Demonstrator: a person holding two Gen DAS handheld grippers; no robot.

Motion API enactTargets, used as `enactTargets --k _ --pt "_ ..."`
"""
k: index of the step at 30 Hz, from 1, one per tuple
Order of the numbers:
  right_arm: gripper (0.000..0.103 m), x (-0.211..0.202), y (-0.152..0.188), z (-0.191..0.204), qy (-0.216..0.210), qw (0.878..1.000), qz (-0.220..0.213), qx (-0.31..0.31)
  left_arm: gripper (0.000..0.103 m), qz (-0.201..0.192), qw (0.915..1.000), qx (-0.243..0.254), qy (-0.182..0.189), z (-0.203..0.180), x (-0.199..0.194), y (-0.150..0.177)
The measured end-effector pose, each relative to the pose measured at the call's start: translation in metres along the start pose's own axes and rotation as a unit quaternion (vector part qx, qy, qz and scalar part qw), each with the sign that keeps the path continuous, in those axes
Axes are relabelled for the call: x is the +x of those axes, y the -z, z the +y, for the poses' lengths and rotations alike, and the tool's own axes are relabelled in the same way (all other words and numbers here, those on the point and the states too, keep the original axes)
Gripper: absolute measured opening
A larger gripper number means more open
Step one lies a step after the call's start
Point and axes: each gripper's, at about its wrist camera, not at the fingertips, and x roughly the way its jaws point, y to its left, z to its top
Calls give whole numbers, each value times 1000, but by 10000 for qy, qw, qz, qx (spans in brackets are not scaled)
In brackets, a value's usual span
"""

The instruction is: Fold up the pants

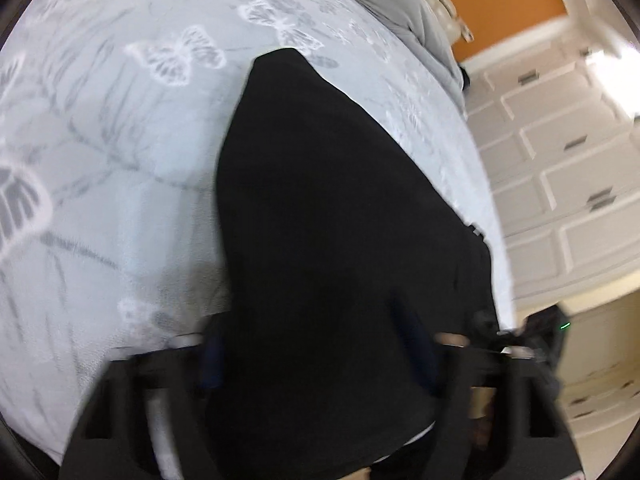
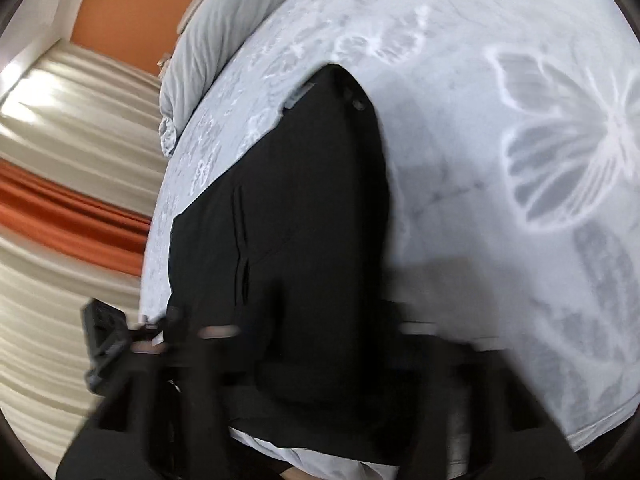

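Left gripper (image 1: 316,360), right gripper (image 2: 320,344) each clamped on black pants (image 1: 320,200) over bedspread (image 1: 120,160).

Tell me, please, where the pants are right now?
In both wrist views the pants lie on the butterfly bedspread, running from each gripper toward the pillow.

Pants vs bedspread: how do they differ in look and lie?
The pants are plain black; the bedspread is pale grey-white with butterfly prints. The pants lie as a narrow strip along one edge of the bed, while the bedspread is spread over the whole surface beneath them. The pants' near end runs between each tool's fingers; the bedspread is not gripped. Both are soft fabric, lying mostly flat.
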Motion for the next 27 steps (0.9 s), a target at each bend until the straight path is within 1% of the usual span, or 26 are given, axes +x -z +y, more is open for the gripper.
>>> enactTargets --k 1,2,3,6,8,9,10,11,12,13,14,15,16,17,18,20,22,25,27 --pt "22 -3 2 3 -24 10000 -9 -80 12 113 9998 -133 133 6 1 0" --pt "22 -7 6 7 -78 9999 -25 -142 12 190 9988 -329 303 12 2 1" --pt "22 -12 10 9 -161 9998 -32 -144 10 171 9982 -416 386 14 -3 4" --pt "22 -23 25 7 -282 9996 8 -49 9 204 9989 -141 390 2 -22 13" --pt "24 -18 29 -4 -173 9997 47 161 9 336 9986 -34 403 -3 -28 21" --pt "26 -13 28 -12 -196 9992 76 342 13 405 9986 -31 330 -1 -28 23" --pt "26 -11 24 -13 -265 9987 95 422 19 472 9987 -80 170 2 -24 23" --pt "28 -10 22 -12 -278 9987 99 413 37 519 9984 -205 38 7 -19 22" --pt "28 -9 21 -9 -208 9992 77 331 42 517 9974 -465 185 16 -13 21" --pt "26 -8 21 -6 -134 9996 62 253 44 392 9956 -730 435 22 -13 21" --pt "24 -10 23 -3 -131 9997 44 201 45 365 9943 -853 526 23 -13 21" --pt "22 -14 22 2 -164 9998 12 150 32 369 9944 -831 532 21 -13 21" --pt "21 -19 22 8 -169 9998 -60 55 14 384 9954 -752 450 17 -14 20" --pt "20 -26 24 18 -190 9997 -139 -60 9 416 9960 -660 427 12 -13 21" --pt "20 -35 25 33 -261 9992 -229 -196 8 308 9975 -506 380 3 -23 22" --pt "20 -51 28 61 -338 9978 -332 -471 7 127 9988 -103 471 -25 -46 22" --pt "20 -62 29 86 -370 9959 -400 -723 7 51 9981 157 600 -53 -66 24" --pt "20 -86 29 123 -468 9915 -535 -1089 7 -79 9965 599 584 -92 -100 25" --pt "20 -106 26 147 -561 9873 -696 -1314 7 -236 9939 865 638 -114 -132 25"
